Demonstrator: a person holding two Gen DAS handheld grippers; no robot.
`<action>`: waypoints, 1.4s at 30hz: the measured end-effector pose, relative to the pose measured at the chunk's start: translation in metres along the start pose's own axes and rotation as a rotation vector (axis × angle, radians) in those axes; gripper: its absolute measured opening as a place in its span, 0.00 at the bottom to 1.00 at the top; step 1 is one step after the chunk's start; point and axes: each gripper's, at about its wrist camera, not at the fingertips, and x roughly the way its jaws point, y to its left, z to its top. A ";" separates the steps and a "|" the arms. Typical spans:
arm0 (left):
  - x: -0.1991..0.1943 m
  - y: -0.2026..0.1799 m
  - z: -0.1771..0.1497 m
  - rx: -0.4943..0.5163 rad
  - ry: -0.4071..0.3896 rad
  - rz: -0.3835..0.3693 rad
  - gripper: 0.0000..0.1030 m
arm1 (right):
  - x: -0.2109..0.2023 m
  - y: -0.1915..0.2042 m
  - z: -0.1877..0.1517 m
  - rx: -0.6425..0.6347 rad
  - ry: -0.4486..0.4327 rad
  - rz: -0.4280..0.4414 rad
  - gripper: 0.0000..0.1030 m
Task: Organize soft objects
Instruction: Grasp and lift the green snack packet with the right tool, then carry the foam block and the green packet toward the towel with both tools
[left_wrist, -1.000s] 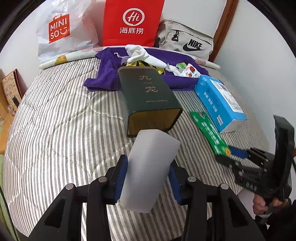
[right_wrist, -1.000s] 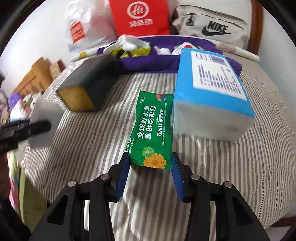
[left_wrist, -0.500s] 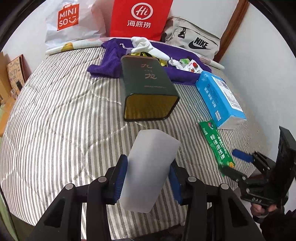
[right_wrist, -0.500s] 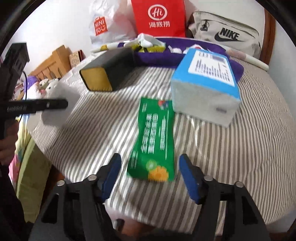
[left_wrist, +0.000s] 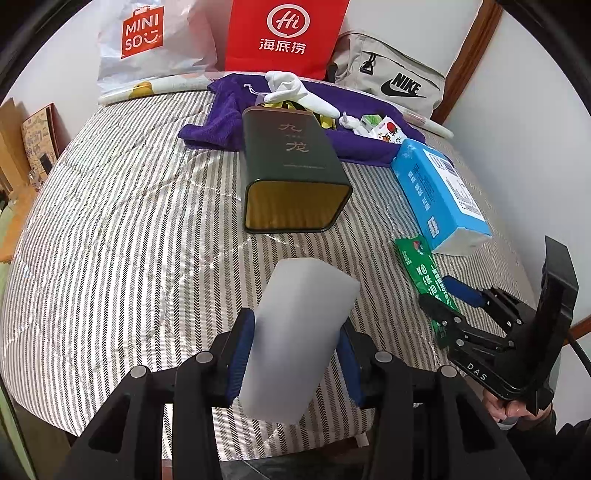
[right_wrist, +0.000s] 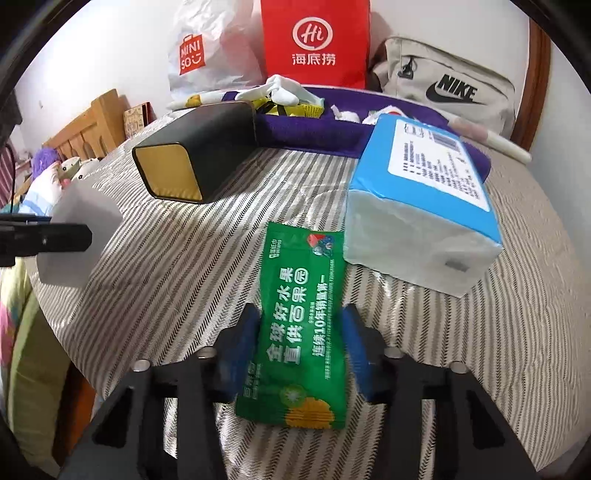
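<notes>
My left gripper (left_wrist: 293, 354) is shut on a white foam block (left_wrist: 299, 332) and holds it above the striped bed (left_wrist: 129, 221), near its front edge. My right gripper (right_wrist: 301, 350) has its blue pads on both sides of a green wet-wipe packet (right_wrist: 299, 321) that lies flat on the bed; the pads look closed against it. The right gripper also shows in the left wrist view (left_wrist: 448, 299) over the packet (left_wrist: 421, 266). The white block shows at the left of the right wrist view (right_wrist: 79, 232).
A dark green tin (left_wrist: 291, 173) lies on its side mid-bed. A blue tissue pack (left_wrist: 439, 199) lies right of it. A purple cloth (left_wrist: 351, 136) with socks and small packets lies behind. Bags stand at the wall: Miniso (left_wrist: 147, 40), red (left_wrist: 284, 37), Nike (left_wrist: 391, 85).
The right gripper opened and backed off half a second ago, then moved forward and closed around the green packet. The left gripper, still holding the white block, pulled back a little.
</notes>
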 end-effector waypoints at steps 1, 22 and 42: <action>0.000 -0.001 0.000 0.000 0.000 -0.001 0.41 | -0.001 -0.002 0.000 0.004 0.000 0.008 0.40; -0.019 -0.028 0.018 0.014 -0.050 -0.050 0.41 | -0.061 -0.027 -0.003 0.039 -0.065 0.133 0.29; -0.029 -0.012 0.104 -0.041 -0.136 -0.083 0.41 | -0.086 -0.090 0.090 0.074 -0.212 0.058 0.29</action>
